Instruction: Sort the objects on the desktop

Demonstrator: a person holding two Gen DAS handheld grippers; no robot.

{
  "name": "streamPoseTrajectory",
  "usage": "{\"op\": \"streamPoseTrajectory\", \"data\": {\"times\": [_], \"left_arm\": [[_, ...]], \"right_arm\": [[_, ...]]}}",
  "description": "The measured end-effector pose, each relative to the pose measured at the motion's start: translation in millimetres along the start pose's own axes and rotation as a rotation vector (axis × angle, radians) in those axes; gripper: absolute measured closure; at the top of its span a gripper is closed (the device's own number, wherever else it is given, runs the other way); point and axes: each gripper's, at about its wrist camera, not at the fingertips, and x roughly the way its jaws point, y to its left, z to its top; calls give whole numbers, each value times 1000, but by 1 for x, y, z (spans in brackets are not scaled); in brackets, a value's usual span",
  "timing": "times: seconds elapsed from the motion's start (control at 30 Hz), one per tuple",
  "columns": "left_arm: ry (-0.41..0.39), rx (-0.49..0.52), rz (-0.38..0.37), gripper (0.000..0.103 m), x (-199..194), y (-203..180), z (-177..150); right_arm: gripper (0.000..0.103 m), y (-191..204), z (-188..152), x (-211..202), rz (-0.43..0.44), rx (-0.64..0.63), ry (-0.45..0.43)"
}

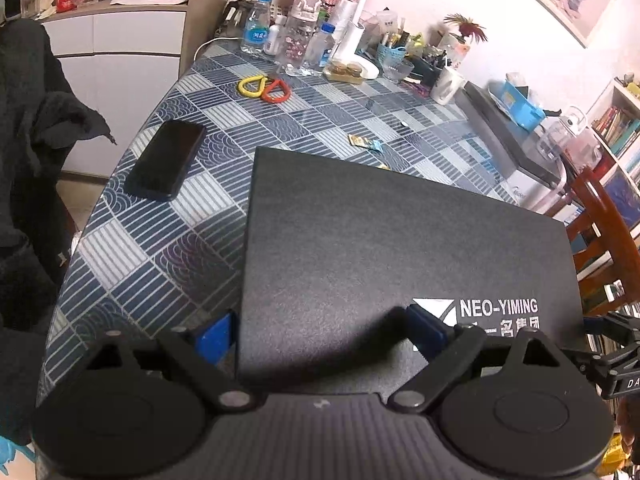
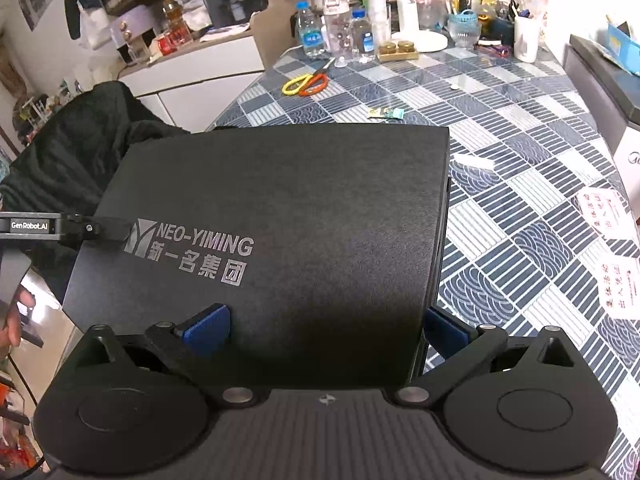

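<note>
Black box [image 1: 400,240], lid printed "NEO-YIMING" above Chinese characters, lying on the tiled blue-grey surface [image 1: 168,240] at its near edge. Left tongs [image 1: 320,330] spread wide: one blue pad [image 1: 214,338] just outside the box's left edge, the other over the lid beside the logo; grip contact cannot be confirmed. Right tongs [image 2: 326,326] likewise wide, straddling the box's right edge, one pad [image 2: 208,326] on the lid. "GenRobot.AI" readable on the left tool in the right view. Further back: black phone [image 1: 166,160] left of the box, yellow-and-orange scissors [image 1: 264,88], small snack packet [image 1: 364,143], labelled water bottles [image 1: 256,26]. Red-printed paper slips [image 2: 608,248] at right, text unreadable.
</note>
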Motion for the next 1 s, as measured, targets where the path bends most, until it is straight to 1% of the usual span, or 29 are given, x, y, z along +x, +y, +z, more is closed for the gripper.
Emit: {"op": "streamPoseTrajectory", "data": {"times": [0.17, 0.23, 0.6, 1.0], "left_arm": [[12, -7, 12, 0, 18, 0, 8], [13, -13, 17, 0, 23, 1, 10], [24, -26, 25, 0, 36, 3, 20], [47, -18, 29, 0, 46, 0, 18]], "right_arm": [[0, -12, 10, 18, -3, 15, 12], [0, -16, 13, 23, 3, 40, 12], [0, -23, 24, 34, 5, 59, 16], [0, -32, 19, 39, 7, 89, 22]]}}
